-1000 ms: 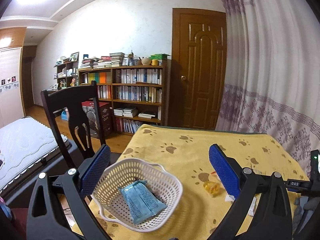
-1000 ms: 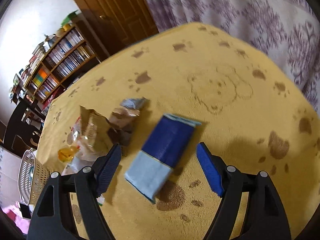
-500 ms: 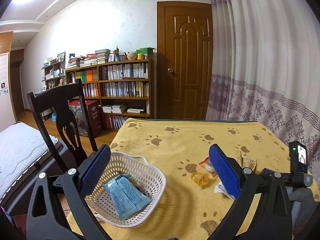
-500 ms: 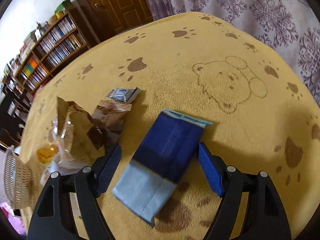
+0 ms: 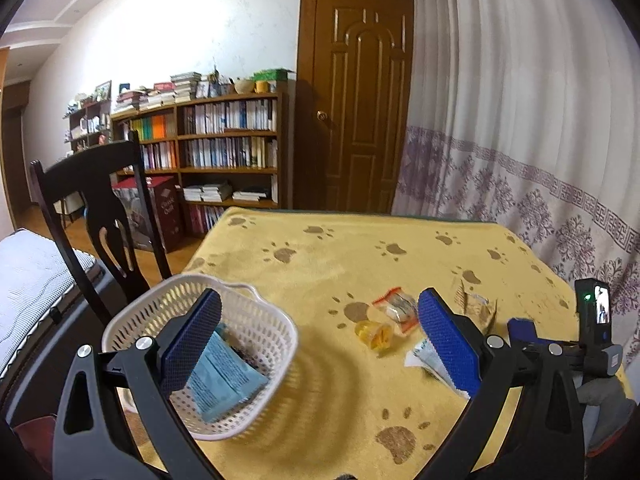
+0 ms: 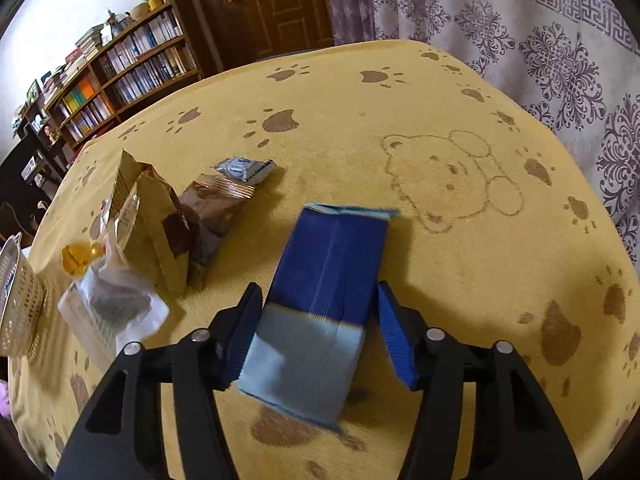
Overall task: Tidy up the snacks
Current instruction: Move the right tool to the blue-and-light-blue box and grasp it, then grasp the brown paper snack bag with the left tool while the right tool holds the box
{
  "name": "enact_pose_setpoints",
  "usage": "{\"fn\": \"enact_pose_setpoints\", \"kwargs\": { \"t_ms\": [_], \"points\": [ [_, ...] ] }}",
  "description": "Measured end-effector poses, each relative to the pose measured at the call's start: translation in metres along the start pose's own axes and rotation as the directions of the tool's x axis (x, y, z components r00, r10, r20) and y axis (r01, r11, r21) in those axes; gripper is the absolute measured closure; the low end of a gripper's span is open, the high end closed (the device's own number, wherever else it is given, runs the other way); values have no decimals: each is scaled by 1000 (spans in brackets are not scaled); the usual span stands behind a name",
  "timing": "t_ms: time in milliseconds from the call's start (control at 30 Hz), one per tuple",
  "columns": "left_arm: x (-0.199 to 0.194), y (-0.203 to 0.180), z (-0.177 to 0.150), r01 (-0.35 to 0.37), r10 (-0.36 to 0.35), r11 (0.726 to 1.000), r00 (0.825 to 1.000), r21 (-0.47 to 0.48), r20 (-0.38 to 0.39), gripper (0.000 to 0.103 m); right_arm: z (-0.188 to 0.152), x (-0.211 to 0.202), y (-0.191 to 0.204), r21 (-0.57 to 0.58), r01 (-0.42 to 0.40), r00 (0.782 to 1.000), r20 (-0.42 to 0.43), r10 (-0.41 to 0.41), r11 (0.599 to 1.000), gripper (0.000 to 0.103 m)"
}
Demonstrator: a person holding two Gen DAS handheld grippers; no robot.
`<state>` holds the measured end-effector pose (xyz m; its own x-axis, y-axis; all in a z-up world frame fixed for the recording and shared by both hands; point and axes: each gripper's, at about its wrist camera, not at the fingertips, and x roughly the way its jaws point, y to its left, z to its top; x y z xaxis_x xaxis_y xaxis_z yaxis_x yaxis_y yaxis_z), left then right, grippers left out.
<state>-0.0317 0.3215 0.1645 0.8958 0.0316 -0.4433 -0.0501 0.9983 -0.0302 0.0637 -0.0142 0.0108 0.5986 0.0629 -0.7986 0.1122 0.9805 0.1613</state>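
Yellow paw-print tablecloth (image 6: 400,92), white basket (image 5: 276,322) at its left edge. Left gripper (image 5: 320,334) gapes wide, empty, above it. Right gripper (image 6: 320,330) straddles the blue packet (image 6: 320,292) lying on the cloth, pads (image 6: 394,336) near its sides; can't tell if they're touching.

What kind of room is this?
Most likely a room in someone's home: a bookshelf packed with books, a mattress beside a wooden chair, and a table under a paw-print cloth holding a snack basket.
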Motion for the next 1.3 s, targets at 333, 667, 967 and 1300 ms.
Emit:
{"fn": "enact_pose_setpoints", "kwargs": {
  "t_ms": [333,667,967,1300],
  "points": [
    [41,-44,-23,145,-139,989,984,44,-112,3,-13,-9,-23,-50,1,999,36,1,999,51],
    [102,-111,-41,320,-292,944,922,77,-254,3,-21,-8,-21,-72,-10,996,84,16,997,45],
    [153,-154,-49,413,-353,903,872,122,-338,3,-22,-8,-21,-74,-32,996,84,38,997,39],
    [187,-180,-49,433,-352,891,848,137,-397,3,-22,-8,-22,-73,-33,996,84,39,997,39]
  ]
}}
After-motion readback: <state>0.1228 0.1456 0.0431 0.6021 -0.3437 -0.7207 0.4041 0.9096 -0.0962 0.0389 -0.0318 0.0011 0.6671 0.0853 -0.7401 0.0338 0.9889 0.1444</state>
